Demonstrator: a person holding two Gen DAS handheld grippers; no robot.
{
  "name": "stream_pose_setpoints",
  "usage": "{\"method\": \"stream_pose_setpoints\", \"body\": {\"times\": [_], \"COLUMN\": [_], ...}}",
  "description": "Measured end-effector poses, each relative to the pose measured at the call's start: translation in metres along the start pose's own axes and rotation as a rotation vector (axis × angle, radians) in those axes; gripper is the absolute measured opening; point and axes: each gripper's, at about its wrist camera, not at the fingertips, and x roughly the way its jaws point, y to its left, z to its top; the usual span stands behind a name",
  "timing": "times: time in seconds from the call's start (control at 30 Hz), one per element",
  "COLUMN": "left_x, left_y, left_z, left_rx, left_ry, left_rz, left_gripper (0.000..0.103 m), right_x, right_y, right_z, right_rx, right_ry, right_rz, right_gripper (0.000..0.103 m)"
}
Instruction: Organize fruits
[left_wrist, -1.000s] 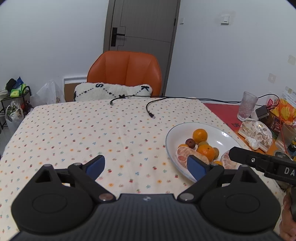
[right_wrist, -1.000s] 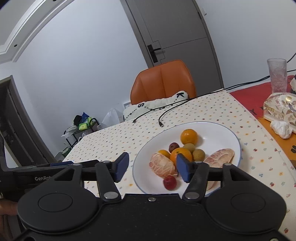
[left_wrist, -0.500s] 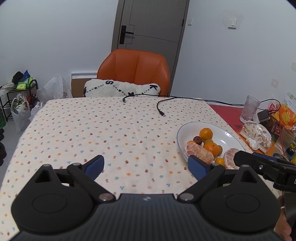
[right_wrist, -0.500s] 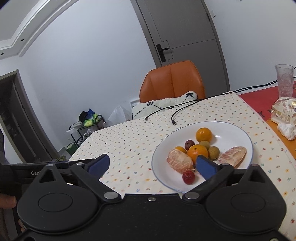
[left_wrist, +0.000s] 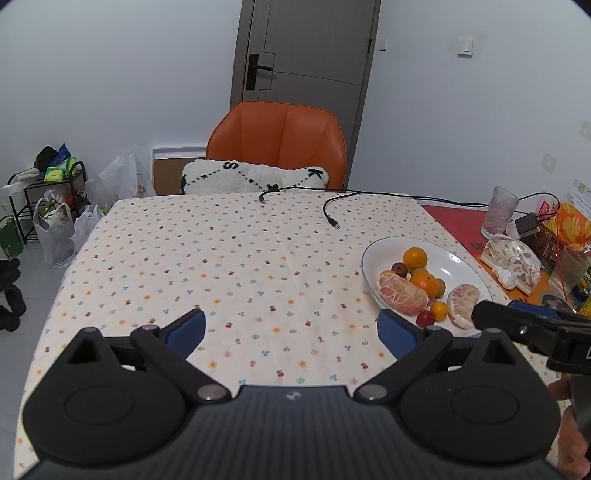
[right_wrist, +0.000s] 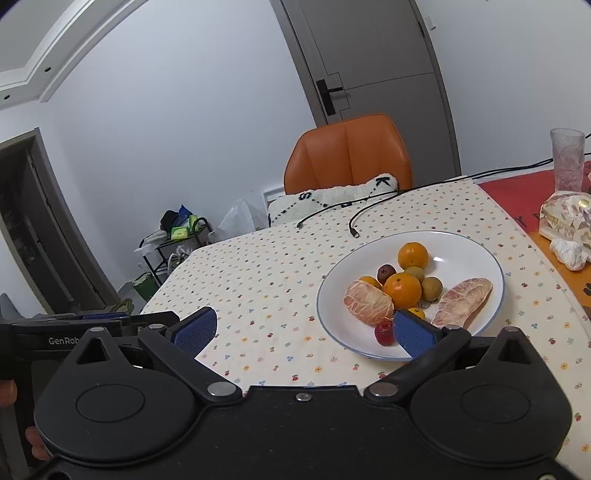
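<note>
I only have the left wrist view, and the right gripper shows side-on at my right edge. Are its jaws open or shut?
Observer: Open. In the right wrist view the right gripper has its blue pads spread wide, with nothing between them.
Operator: Where is it aimed?
Observer: At the near rim of the white plate. Its right pad overlaps that rim, right beside the small red fruit.
Operator: What is tucked against the big orange? I see only a dark sliver.
Observer: A tan round fruit, sitting between the big orange and the peeled segment.
</note>
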Motion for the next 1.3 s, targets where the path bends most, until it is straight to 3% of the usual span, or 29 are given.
{"method": "stream_pose_setpoints", "body": {"times": [1.3], "left_x": [-0.055], "left_y": [0.022], "left_z": [-0.021], "left_rx": [0.008], "left_ry": [-0.026], "left_rz": [0.02], "left_gripper": [0.101], "right_x": [-0.035], "right_y": [0.041], "right_z": [-0.006], "right_rx": [-0.087], "right_ry": [0.002], "right_rz": [0.036], "right_gripper": [0.103]}}
